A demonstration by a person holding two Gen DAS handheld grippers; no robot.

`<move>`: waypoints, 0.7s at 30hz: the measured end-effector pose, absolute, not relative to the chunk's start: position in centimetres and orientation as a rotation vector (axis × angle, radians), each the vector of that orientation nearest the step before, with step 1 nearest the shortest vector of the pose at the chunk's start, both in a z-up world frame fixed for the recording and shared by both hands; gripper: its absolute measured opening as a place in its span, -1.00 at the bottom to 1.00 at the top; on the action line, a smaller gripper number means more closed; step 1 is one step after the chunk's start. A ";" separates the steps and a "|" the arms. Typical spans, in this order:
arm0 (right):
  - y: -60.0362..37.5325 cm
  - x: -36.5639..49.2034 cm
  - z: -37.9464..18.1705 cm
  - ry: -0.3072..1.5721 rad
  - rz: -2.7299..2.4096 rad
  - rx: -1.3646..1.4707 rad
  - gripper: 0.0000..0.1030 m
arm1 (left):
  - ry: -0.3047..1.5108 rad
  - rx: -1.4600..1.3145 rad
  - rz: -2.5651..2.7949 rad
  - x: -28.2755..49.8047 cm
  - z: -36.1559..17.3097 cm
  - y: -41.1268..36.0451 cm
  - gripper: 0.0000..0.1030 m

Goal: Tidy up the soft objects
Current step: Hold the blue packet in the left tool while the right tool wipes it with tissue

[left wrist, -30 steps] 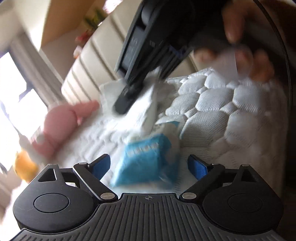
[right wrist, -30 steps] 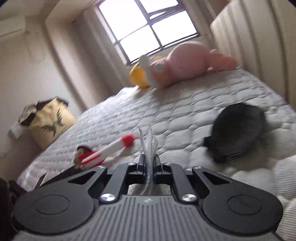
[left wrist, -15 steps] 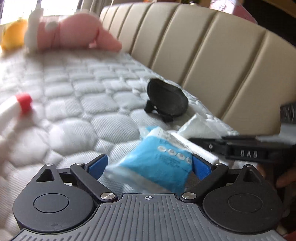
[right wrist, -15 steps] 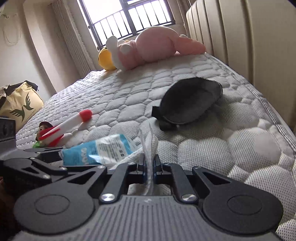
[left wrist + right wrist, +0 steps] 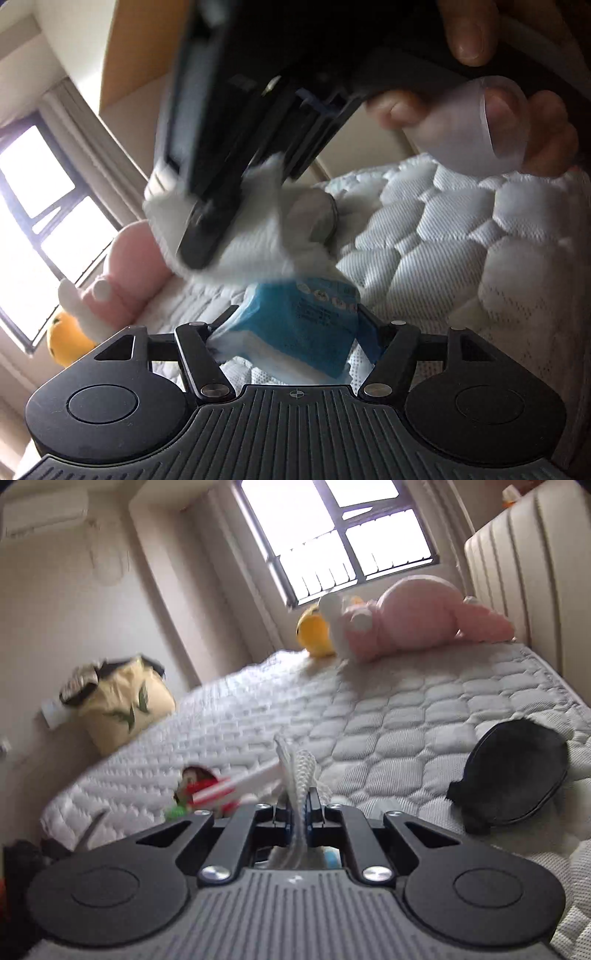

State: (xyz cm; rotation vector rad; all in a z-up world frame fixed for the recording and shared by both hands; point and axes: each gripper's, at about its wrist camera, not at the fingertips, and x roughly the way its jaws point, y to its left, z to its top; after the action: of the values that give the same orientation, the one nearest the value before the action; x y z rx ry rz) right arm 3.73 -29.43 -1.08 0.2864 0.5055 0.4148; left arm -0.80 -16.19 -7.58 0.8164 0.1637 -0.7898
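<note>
Blue tissue pack (image 5: 306, 325) clamped in left gripper (image 5: 295, 325) above quilted mattress (image 5: 461, 240) | white tissue (image 5: 297, 771) pinched in right gripper (image 5: 298, 812), fingers narrow | black eye mask (image 5: 513, 775) at 3 o'clock | pink plush (image 5: 417, 616) at 1 o'clock

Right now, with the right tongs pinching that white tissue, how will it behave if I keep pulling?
Probably floppy: the white tissue drapes limply from the right tongs. Likely very light, and apt to tear, since it looks thin where pinched. The blue tissue pack may tag along unless the left tongs grip firmly.
</note>
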 end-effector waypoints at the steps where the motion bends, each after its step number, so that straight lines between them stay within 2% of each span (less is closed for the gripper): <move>1: -29.0 3.9 -1.6 0.519 0.395 0.252 -0.84 | 0.181 0.806 -0.791 -0.7 -7.8 -16.1 0.36; 5: -31.0 4.2 -3.4 0.544 0.355 0.289 -0.90 | 0.232 0.763 -0.785 0.1 -8.2 -15.7 0.36; 10: -34.7 2.5 -2.9 0.450 0.259 0.354 -0.84 | 0.294 0.643 -0.766 2.4 -7.2 -16.3 0.29; 12: -36.8 2.1 -2.6 0.425 0.225 0.407 -0.84 | 0.322 0.588 -0.757 3.6 -6.9 -16.6 0.05; 17: -40.7 1.5 -4.3 0.429 0.030 0.397 -0.84 | 0.406 0.424 -0.793 6.7 -5.2 -16.7 -0.08; 19: -41.8 1.5 -5.8 0.462 -0.030 0.412 -0.84 | 0.415 0.395 -0.827 6.7 -4.8 -16.3 0.00; 20: -41.9 1.5 -6.4 0.474 -0.047 0.407 -0.84 | 0.414 0.389 -0.841 6.6 -4.7 -16.1 0.14; 21: -42.1 1.4 -7.0 0.486 -0.065 0.401 -0.84 | 0.413 0.383 -0.855 6.5 -4.6 -15.9 0.40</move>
State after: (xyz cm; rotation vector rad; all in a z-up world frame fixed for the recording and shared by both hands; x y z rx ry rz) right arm 1.45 -42.07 -6.98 0.4013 0.4861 -0.0646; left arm 6.51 -15.86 -4.56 0.3831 0.4132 -0.8546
